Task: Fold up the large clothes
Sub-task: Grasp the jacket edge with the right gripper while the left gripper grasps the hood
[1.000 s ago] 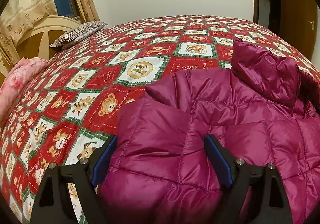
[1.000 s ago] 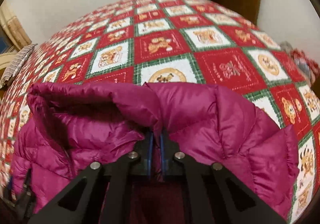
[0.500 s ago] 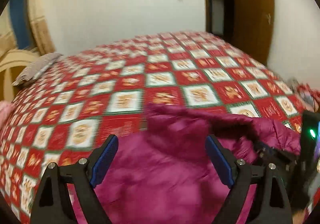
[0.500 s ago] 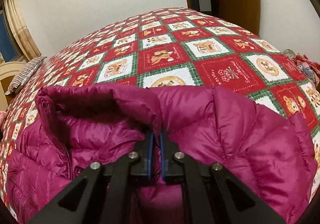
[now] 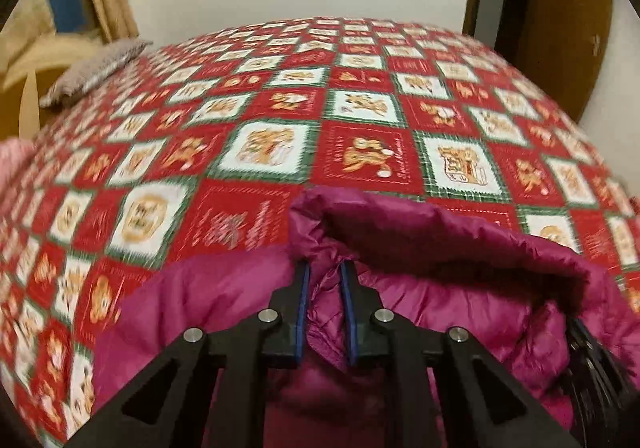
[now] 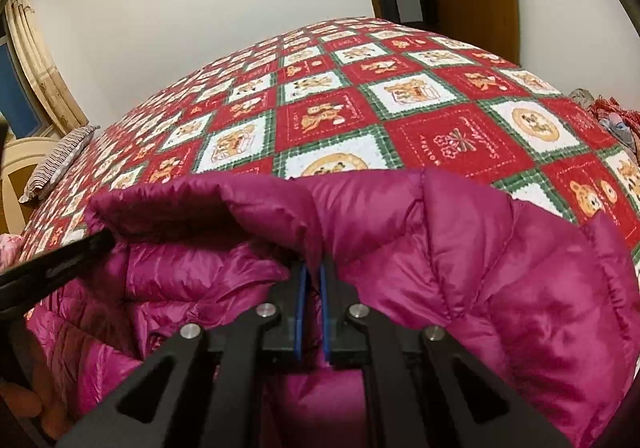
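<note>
Left wrist: left gripper (image 5: 323,284) clamped on jacket (image 5: 420,288) collar, right gripper (image 6: 311,282) likewise, above bedspread (image 5: 280,120). Likely lifting collar edge; next, lay flat.

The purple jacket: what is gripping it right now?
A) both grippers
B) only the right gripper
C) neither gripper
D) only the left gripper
A: the left gripper has its blue pads pinched on a fold of the jacket near the collar, and the right gripper is clamped on the fabric in its own view too.
</note>
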Demonstrator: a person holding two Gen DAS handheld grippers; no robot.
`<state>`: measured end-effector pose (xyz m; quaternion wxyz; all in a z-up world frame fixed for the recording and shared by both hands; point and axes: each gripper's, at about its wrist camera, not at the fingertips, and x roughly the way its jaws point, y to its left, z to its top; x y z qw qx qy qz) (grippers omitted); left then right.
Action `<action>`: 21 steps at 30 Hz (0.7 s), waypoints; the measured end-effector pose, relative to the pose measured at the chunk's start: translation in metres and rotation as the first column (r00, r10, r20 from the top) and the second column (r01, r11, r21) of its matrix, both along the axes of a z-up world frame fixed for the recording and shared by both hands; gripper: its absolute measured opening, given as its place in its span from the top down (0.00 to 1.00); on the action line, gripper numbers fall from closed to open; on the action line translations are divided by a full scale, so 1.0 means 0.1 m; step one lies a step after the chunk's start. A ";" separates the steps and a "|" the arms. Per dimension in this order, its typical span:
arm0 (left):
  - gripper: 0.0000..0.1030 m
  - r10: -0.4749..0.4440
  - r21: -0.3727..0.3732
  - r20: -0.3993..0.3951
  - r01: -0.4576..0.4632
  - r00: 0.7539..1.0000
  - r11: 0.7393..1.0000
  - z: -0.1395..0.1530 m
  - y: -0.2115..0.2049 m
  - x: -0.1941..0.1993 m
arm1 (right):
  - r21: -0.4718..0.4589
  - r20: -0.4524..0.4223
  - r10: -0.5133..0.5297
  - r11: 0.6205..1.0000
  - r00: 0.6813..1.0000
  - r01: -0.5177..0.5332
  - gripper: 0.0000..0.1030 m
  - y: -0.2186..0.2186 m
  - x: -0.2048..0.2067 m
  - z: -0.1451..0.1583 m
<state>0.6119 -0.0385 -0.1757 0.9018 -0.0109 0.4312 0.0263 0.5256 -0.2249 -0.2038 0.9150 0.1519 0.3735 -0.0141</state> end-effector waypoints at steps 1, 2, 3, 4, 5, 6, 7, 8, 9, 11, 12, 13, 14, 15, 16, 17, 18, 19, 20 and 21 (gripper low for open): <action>0.86 0.011 -0.027 0.005 -0.011 1.000 1.000 0.02 0.06 -0.08 | 0.001 0.000 0.000 1.000 1.000 0.000 0.94 0.00 0.00 0.00; 0.86 0.027 -0.048 0.013 -0.026 1.000 0.999 0.02 0.13 -0.17 | 0.001 0.000 0.000 1.000 1.000 0.000 0.94 0.00 0.00 0.00; 0.87 0.037 -0.054 0.017 -0.036 0.999 0.998 0.00 0.15 -0.21 | 0.003 -0.001 0.000 1.000 1.000 0.000 0.95 -0.01 0.00 0.00; 0.88 0.055 -0.070 0.015 -0.054 0.998 0.996 -0.05 0.21 -0.26 | 0.004 -0.002 -0.001 1.000 1.000 0.001 0.95 -0.01 0.00 0.00; 0.88 0.074 -0.094 0.003 -0.073 0.997 0.993 -0.11 0.26 -0.28 | 0.005 -0.003 0.000 1.000 1.000 0.000 0.95 -0.01 0.00 0.00; 0.88 0.103 -0.135 -0.020 -0.105 0.994 0.985 -0.22 0.35 -0.32 | 0.005 -0.003 0.000 1.000 1.000 0.000 0.95 -0.01 0.00 0.00; 0.89 0.125 -0.188 -0.038 -0.130 0.991 0.973 -0.34 0.45 -0.34 | 0.004 -0.003 0.000 1.000 1.000 0.000 0.95 -0.02 0.00 0.00; 0.89 0.135 -0.243 -0.004 -0.132 0.991 0.961 -0.38 0.52 -0.40 | 0.003 -0.003 0.000 1.000 1.000 0.000 0.95 -0.01 0.00 0.00; 0.90 0.148 -0.269 0.013 -0.139 0.989 0.953 -0.40 0.56 -0.44 | 0.001 -0.004 0.000 1.000 1.000 0.000 0.95 -0.01 0.00 0.00; 0.91 0.164 -0.309 0.029 -0.147 0.986 0.939 -0.43 0.61 -0.47 | -0.003 -0.006 0.000 1.000 1.000 0.000 0.95 -0.02 0.01 -0.01; 0.91 0.171 -0.324 0.034 -0.151 0.985 0.934 -0.44 0.62 -0.48 | -0.005 -0.008 0.000 1.000 1.000 0.000 0.95 -0.02 0.01 -0.01; 0.92 0.174 -0.330 0.038 -0.152 0.984 0.932 -0.45 0.63 -0.49 | -0.004 -0.009 0.001 1.000 1.000 -0.001 0.95 -0.02 0.02 -0.01; 0.92 0.176 -0.328 0.044 -0.152 0.983 0.932 -0.45 0.62 -0.50 | -0.003 -0.008 0.001 1.000 1.000 -0.001 0.95 -0.02 0.02 -0.01; 0.92 0.175 -0.319 0.046 -0.151 0.984 0.936 -0.45 0.60 -0.49 | 0.001 -0.009 0.001 1.000 1.000 -0.001 0.95 -0.02 0.01 -0.01; 0.92 0.172 -0.304 0.047 -0.150 0.984 0.941 -0.45 0.57 -0.49 | 0.005 -0.009 0.002 1.000 1.000 -0.002 0.94 -0.02 0.02 -0.01; 0.92 0.171 -0.294 0.048 -0.149 0.984 0.944 -0.44 0.56 -0.50 | 0.018 -0.010 0.006 1.000 1.000 -0.006 0.92 -0.03 0.01 -0.01; 0.92 0.169 -0.285 0.050 -0.148 0.984 0.947 -0.43 0.54 -0.50 | 0.031 -0.015 0.006 1.000 1.000 -0.006 0.92 -0.05 0.01 0.00; 0.92 0.169 -0.283 0.051 -0.148 0.984 0.948 -0.43 0.53 -0.50 | 0.059 -0.023 -0.001 0.998 1.000 0.002 0.91 -0.10 -0.02 0.04; 0.92 0.169 -0.284 0.052 -0.147 0.984 0.947 -0.43 0.52 -0.50 | 0.068 -0.013 -0.029 0.997 0.999 0.030 0.90 -0.16 -0.09 0.10; 0.92 0.168 -0.287 0.053 -0.146 0.984 0.947 -0.45 0.56 -0.48 | 0.071 0.023 -0.065 0.996 0.998 0.063 0.89 -0.23 -0.18 0.20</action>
